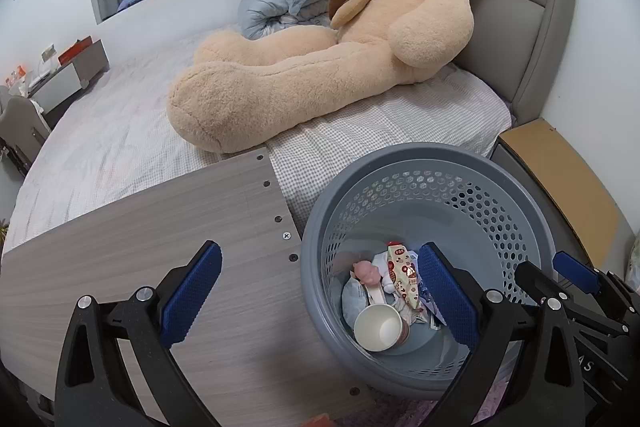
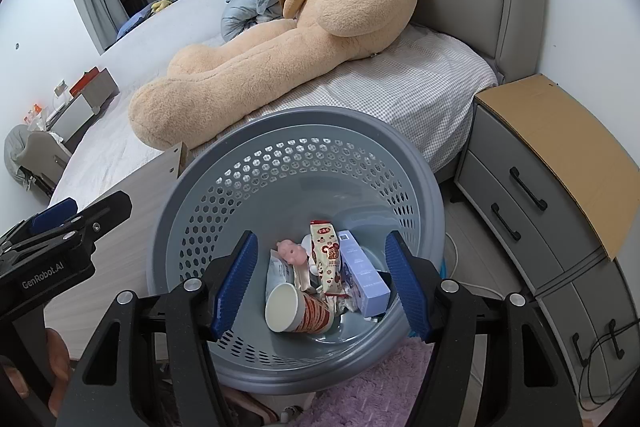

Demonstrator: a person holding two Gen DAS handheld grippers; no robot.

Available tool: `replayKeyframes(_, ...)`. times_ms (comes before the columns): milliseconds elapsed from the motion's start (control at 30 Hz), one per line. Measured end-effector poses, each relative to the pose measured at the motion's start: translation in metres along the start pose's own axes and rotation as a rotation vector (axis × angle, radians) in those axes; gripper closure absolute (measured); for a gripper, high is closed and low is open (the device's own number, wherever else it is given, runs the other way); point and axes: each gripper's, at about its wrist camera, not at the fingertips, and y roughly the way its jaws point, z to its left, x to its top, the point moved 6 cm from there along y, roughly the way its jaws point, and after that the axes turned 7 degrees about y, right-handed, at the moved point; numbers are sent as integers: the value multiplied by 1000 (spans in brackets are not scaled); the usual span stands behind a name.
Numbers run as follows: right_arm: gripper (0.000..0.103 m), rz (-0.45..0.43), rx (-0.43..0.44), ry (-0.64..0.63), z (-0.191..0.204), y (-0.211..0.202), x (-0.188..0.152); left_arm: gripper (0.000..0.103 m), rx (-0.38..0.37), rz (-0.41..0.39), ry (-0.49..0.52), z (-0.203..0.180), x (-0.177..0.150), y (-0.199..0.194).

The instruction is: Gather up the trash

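Note:
A grey perforated trash basket [image 1: 532, 195] [image 2: 200, 187] stands on the floor beside the bed. Inside lie a paper cup [image 1: 378, 327] [image 2: 290, 309], a snack wrapper [image 1: 404, 273] [image 2: 326, 255], a small pink toy [image 1: 368, 273] [image 2: 292, 251], a pale blue box [image 2: 366, 279] and other crumpled scraps. My left gripper [image 1: 320, 291] is open, straddling the basket's left rim with nothing between its fingers. My right gripper [image 2: 322, 281] hangs open over the basket's mouth, empty. Each gripper shows at the edge of the other's view.
A wood-grain board [image 1: 140, 247] lies left of the basket, over the bed edge. A large teddy bear [image 1: 320, 59] [image 2: 300, 27] sprawls on the checked bedsheet [image 1: 380, 131]. A grey drawer unit [image 2: 532, 195] topped with cardboard stands right. A purple rug [image 2: 372, 387] lies below.

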Motion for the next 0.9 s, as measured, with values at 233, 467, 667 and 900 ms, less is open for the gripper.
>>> replayKeyframes(233,39,-1,0,-1,0,0,0,6,-1,0,-2,0,0,0)
replayKeyframes(467,39,-1,1,-3,2,-1,0,6,-1,1,-2,1,0,-1)
replayKeyframes(667,39,-2,3,-4,5,-3,0,6,-2,-3,-1,2,1,-3)
replayKeyframes(900,39,-2,2,-5,5,-3,-1,6,3,-8,2,0,1,-4)
